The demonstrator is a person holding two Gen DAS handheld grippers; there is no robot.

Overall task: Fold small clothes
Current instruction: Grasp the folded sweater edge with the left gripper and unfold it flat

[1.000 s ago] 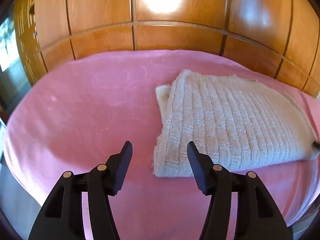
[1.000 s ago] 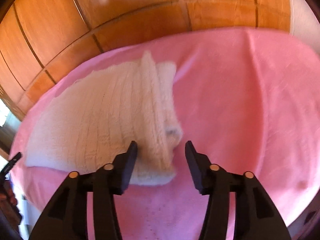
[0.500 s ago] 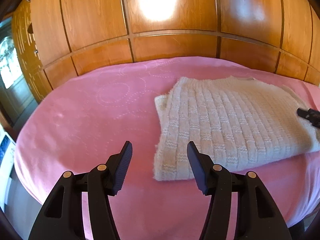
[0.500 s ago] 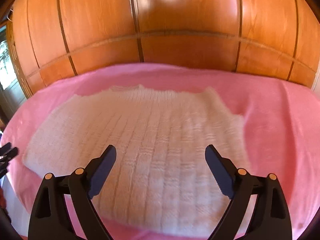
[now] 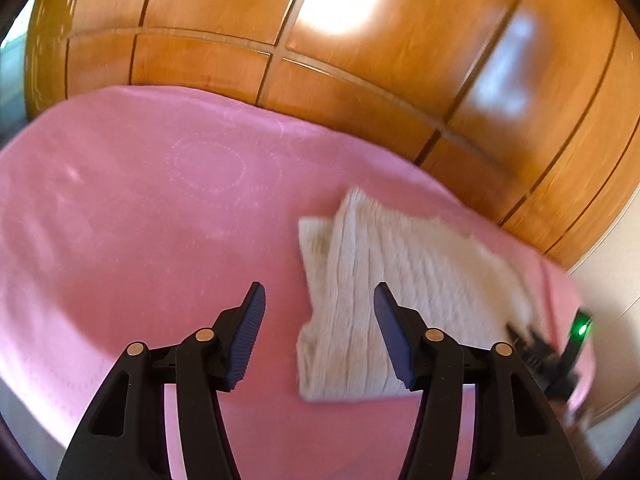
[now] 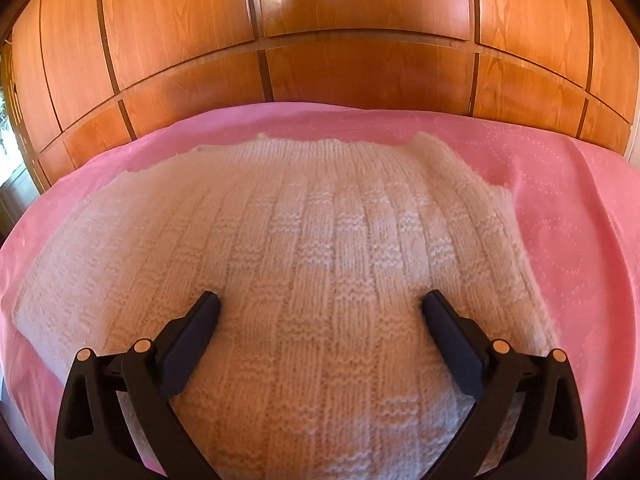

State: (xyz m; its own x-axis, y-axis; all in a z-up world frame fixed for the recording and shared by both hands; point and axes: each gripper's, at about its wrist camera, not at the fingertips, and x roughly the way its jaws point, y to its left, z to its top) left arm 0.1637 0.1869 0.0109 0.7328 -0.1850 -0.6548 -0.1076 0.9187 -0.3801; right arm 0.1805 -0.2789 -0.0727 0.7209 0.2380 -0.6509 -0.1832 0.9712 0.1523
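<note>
A cream knitted sweater (image 6: pixel 320 240) lies folded flat on a pink blanket (image 6: pixel 580 220). My right gripper (image 6: pixel 320 300) hovers over the sweater's near middle. Its jaws are opening wide, with knit below them and nothing pinched. In the left wrist view the sweater (image 5: pixel 400 272) sits right of centre, blurred. My left gripper (image 5: pixel 320 304) is at the sweater's left edge and its jaws are closing. That edge shows between the fingers, but the pads do not press on it. The right gripper (image 5: pixel 536 348) shows at the sweater's far right end, next to a green light.
Glossy wooden wardrobe panels (image 5: pixel 360 80) stand right behind the bed. Bare pink blanket (image 5: pixel 140 220) stretches left of the sweater. The blanket's edge drops off at the lower left, and a pale wall shows at the far right.
My right gripper moved from the sweater's folded right edge to over its middle, and its jaws spread wide. The left view rolled and shifted, so the sweater now sits further right.
</note>
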